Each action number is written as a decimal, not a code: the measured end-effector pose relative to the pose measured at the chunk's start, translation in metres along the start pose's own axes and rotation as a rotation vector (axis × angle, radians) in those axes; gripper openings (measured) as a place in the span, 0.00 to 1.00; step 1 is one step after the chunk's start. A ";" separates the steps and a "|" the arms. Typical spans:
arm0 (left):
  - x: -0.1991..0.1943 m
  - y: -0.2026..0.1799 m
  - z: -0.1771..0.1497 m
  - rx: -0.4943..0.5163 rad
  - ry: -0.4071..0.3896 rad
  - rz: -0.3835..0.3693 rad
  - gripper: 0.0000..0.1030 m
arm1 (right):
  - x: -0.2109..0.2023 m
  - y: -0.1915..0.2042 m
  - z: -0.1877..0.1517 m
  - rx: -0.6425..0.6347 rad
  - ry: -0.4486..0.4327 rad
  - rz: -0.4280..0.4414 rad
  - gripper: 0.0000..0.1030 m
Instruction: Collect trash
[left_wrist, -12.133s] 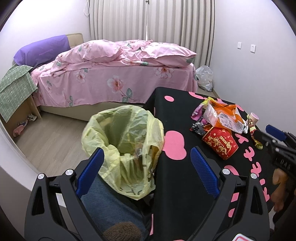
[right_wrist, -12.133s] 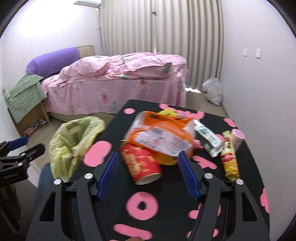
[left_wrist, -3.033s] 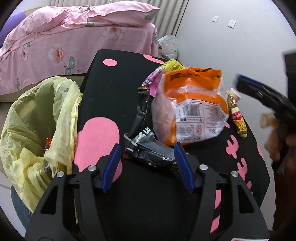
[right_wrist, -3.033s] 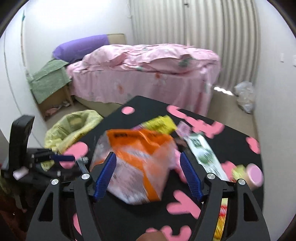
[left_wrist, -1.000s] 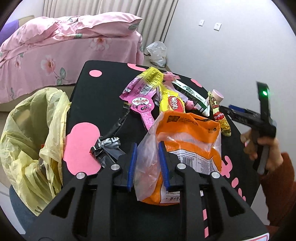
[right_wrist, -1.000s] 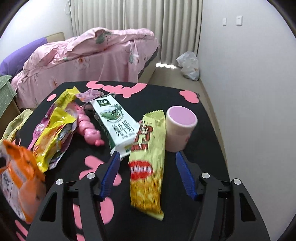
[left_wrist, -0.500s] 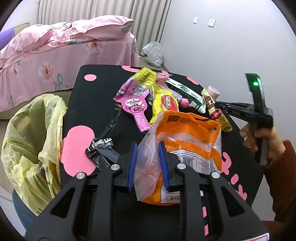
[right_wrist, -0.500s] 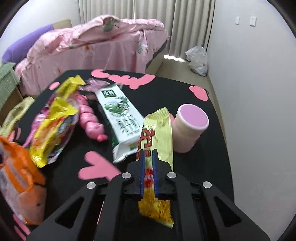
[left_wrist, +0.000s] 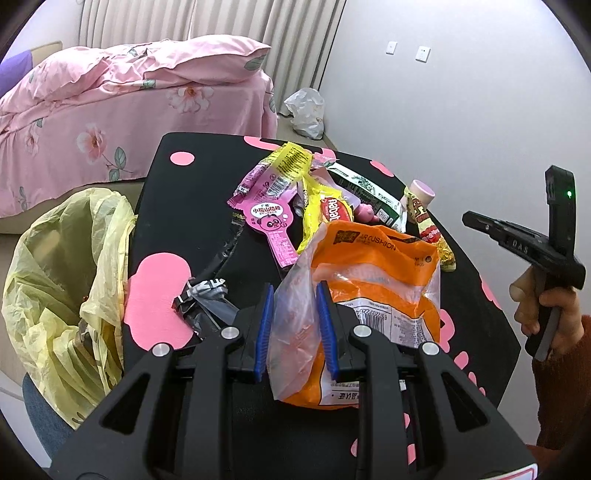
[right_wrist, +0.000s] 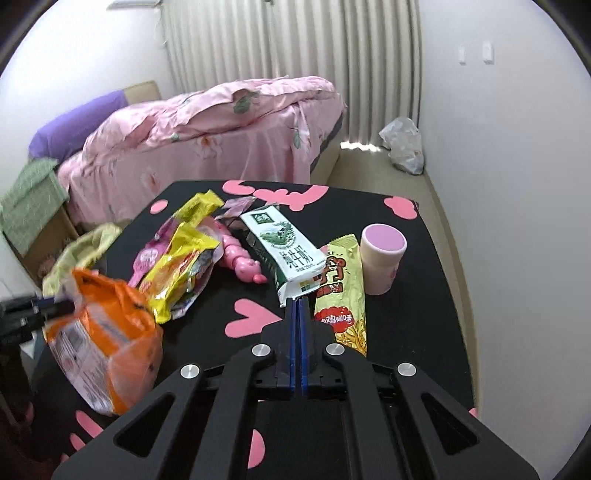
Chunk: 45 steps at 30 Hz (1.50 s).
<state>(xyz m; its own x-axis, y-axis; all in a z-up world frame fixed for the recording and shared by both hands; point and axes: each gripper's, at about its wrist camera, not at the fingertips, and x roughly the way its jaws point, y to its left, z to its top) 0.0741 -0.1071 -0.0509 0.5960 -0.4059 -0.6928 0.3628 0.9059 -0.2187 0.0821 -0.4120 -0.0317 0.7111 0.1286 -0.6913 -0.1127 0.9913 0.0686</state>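
Observation:
My left gripper (left_wrist: 295, 291) is shut on the clear plastic edge of the orange snack bag (left_wrist: 373, 266), which stands on the black table (left_wrist: 184, 206). The same bag (right_wrist: 107, 325) shows at the left of the right wrist view. The right gripper (right_wrist: 298, 301) is shut with nothing between its pads, just off the end of the green-and-white milk carton (right_wrist: 284, 251). The long yellow snack wrapper (right_wrist: 341, 291) lies flat to its right. A hand holds that gripper (left_wrist: 467, 218) above the table's right side. The yellow trash bag (left_wrist: 66, 273) hangs open at the table's left edge.
A pink cup (right_wrist: 382, 258) stands beside the yellow wrapper. A pink toy (right_wrist: 240, 258), a yellow snack bag (right_wrist: 181, 269), a pink paddle-shaped wrapper (left_wrist: 273, 221) and a crumpled black wrapper (left_wrist: 203, 295) litter the table. A pink bed (left_wrist: 129, 99) stands behind.
The right gripper went from wide open around the yellow wrapper to shut, then rose and shifted left; the wrapper stayed on the table. My left gripper kept still on the orange bag.

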 end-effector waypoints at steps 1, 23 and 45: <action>-0.001 -0.001 0.000 0.001 -0.002 -0.001 0.22 | 0.001 0.001 0.000 -0.011 -0.004 -0.003 0.03; 0.006 0.007 -0.003 -0.032 0.017 -0.014 0.22 | 0.101 -0.043 0.019 0.100 0.158 -0.011 0.20; -0.106 0.110 0.042 -0.143 -0.285 0.309 0.22 | -0.035 0.148 0.099 -0.219 -0.189 0.210 0.19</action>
<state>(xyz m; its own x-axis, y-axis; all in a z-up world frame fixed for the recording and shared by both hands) 0.0810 0.0303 0.0279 0.8418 -0.1125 -0.5279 0.0460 0.9894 -0.1376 0.1095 -0.2671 0.0738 0.7700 0.3525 -0.5318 -0.4019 0.9153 0.0247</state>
